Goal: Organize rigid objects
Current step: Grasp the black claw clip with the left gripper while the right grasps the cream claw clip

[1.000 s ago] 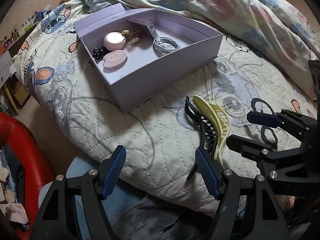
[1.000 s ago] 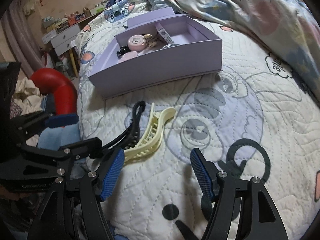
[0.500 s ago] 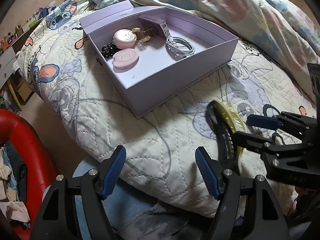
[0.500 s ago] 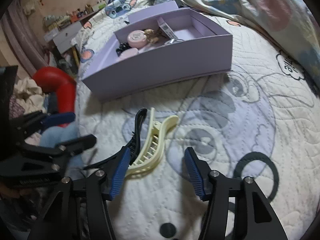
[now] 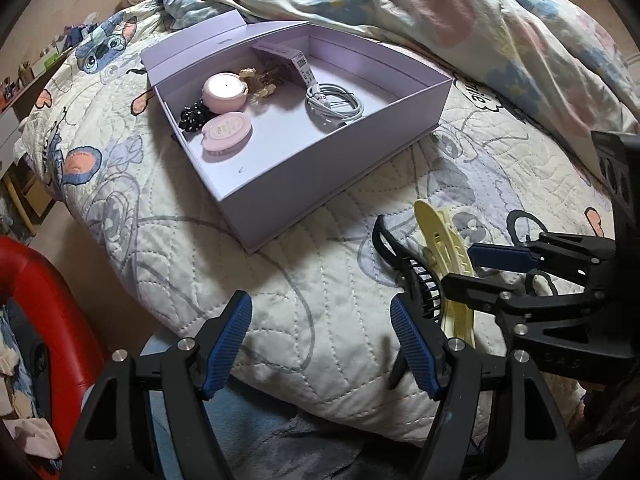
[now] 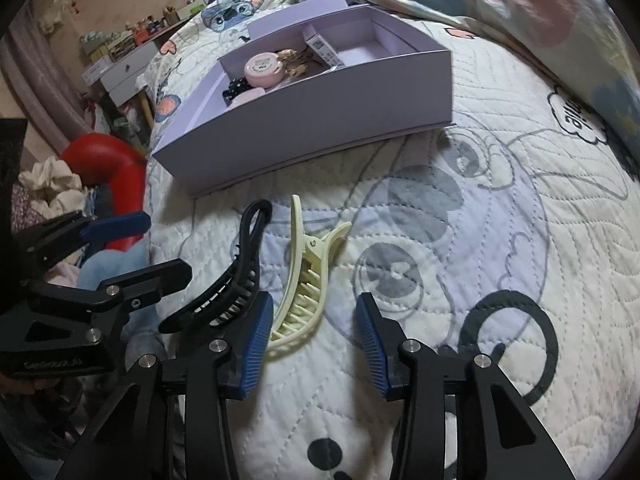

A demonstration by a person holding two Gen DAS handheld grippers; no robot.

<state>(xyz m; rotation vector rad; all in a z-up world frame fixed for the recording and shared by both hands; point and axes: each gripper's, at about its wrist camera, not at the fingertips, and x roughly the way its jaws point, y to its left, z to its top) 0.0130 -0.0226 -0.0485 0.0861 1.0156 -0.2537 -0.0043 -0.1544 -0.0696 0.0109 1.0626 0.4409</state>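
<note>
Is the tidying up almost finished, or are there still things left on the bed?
Partly done. The purple box already holds two pink cases, a white cable and some small bits. Right now the right gripper, whose jaws have just been closing, sits around the yellow hair clip but hasn't squeezed it yet. The black hair clip still lies on the quilt. The left gripper is open and empty.
</note>
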